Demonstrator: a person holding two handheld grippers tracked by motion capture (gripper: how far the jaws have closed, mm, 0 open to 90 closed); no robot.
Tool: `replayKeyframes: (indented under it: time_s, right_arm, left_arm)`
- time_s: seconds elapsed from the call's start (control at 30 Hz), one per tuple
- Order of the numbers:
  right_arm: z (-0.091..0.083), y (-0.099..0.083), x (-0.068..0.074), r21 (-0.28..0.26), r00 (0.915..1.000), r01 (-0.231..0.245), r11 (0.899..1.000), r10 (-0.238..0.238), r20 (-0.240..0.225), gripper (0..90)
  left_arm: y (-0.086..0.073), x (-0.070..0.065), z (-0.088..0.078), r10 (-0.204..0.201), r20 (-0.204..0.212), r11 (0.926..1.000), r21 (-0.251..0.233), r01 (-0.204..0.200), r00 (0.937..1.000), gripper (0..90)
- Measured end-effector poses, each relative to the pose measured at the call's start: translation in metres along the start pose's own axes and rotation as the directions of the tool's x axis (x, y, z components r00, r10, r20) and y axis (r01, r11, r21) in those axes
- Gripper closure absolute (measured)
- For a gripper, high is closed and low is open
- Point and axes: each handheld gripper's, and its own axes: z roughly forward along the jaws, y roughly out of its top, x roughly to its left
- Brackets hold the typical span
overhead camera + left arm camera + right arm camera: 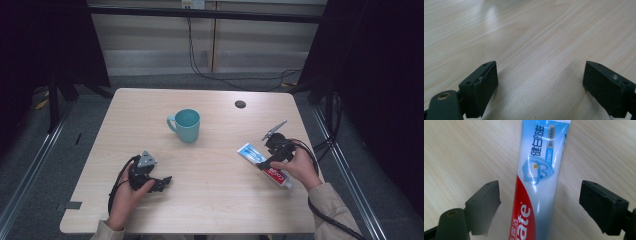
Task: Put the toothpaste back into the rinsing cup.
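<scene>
Right tool [540, 207]: jaws spread wide, one on each side of the toothpaste tube [539, 182], neither pad touching it; in the high view the right tool [270, 157] sits over the tube's middle, held by the right hand [300, 167].
Toothpaste tube: lies flat on the bench [215, 195] near its right edge, running diagonally, its flat crimped end toward the mug and its red end toward the person; in the high view the toothpaste tube [248, 151] is partly covered by the tool.
Left tool [540, 87]: jaws wide apart with bare wood between them, holding nothing; in the high view the left tool [162, 182] rests low over the bench's near left part, in the left hand [127, 195], well apart from the tube.
Mug [186, 125]: teal, upright, handle to the left, standing near the bench's middle, between the two tools and farther back.
Bench: pale wood grain, rounded corners, a small dark round cap [240, 104] near its far right.
Room: grey floor, dark curtains on both sides, pale wall panels behind, black cables [200, 70] hanging down and trailing across the floor.
Right gripper view versus high view: close up, the tube's blue, white and red print and lettering read clearly; the high view gives its place on the bench.
</scene>
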Motion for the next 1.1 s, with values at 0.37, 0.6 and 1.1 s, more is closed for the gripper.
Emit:
replayKeyframes:
  time_s: [0.37,0.6,1.1]
  right_arm:
    - [0.004,-0.011,0.000,0.061,0.9996,-0.028,0.998,0.028,0.005,18.6]
    - [0.004,-0.018,-0.002,0.075,0.9995,-0.031,0.997,0.030,0.006,20.6]
    - [0.003,-0.026,0.000,0.120,0.9998,-0.019,0.993,0.019,0.003,31.7]
  left_arm:
    - [0.000,0.000,0.000,0.000,0.000,1.0000,0.000,0.000,1.0000,12.5]
    - [0.000,0.000,0.000,0.003,0.001,1.0000,0.003,-0.003,1.0000,12.5]
    - [0.000,0.000,0.000,0.002,0.002,1.0000,0.003,-0.002,1.0000,12.5]
